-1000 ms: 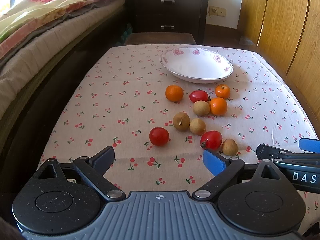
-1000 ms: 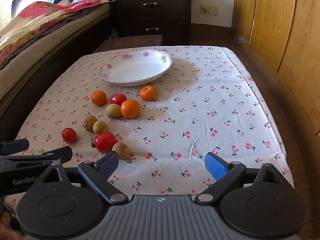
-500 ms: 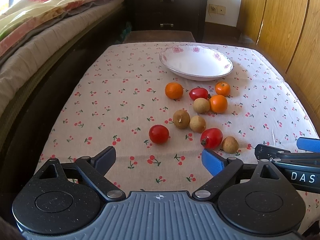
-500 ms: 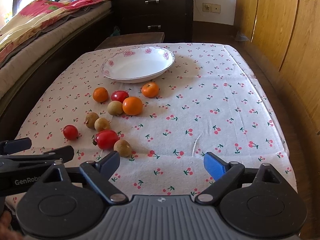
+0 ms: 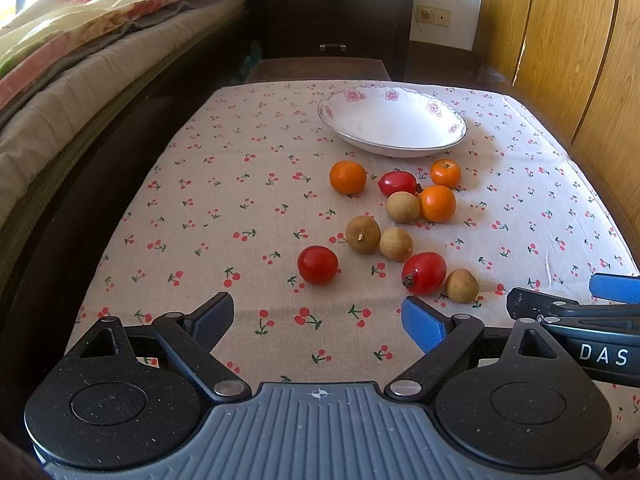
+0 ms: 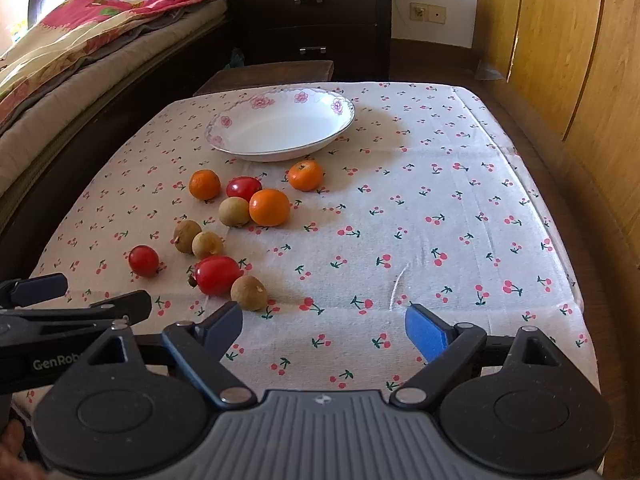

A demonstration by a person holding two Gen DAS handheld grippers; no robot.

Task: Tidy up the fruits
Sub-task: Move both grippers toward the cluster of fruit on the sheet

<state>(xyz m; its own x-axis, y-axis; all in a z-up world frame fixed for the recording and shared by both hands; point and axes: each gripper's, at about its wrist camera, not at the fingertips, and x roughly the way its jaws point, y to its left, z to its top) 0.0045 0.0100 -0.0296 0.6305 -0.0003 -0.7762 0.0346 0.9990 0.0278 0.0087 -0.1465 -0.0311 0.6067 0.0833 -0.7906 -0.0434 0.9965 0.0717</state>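
Observation:
An empty white bowl with pink flowers (image 5: 392, 128) (image 6: 280, 130) stands at the far side of the table. In front of it lie three oranges (image 5: 347, 177) (image 6: 269, 207), three red tomatoes (image 5: 317, 264) (image 6: 216, 275) and several brown longans (image 5: 461, 285) (image 6: 248, 292), loose on the cloth. My left gripper (image 5: 320, 318) is open and empty, near the front edge, just short of the nearest tomato. My right gripper (image 6: 324, 328) is open and empty, right of the fruit; its fingers (image 5: 612, 288) show at the right of the left wrist view.
The table has a cherry-print cloth (image 6: 440, 200). A bed with blankets (image 5: 80, 60) runs along the left. A dark dresser (image 5: 332, 12) and low stool (image 6: 272, 74) stand behind the table. Wooden wardrobe doors (image 6: 560, 40) line the right.
Both grippers have moved slightly forward and a little lower toward the fruit. Both stay open. No fruit has moved.

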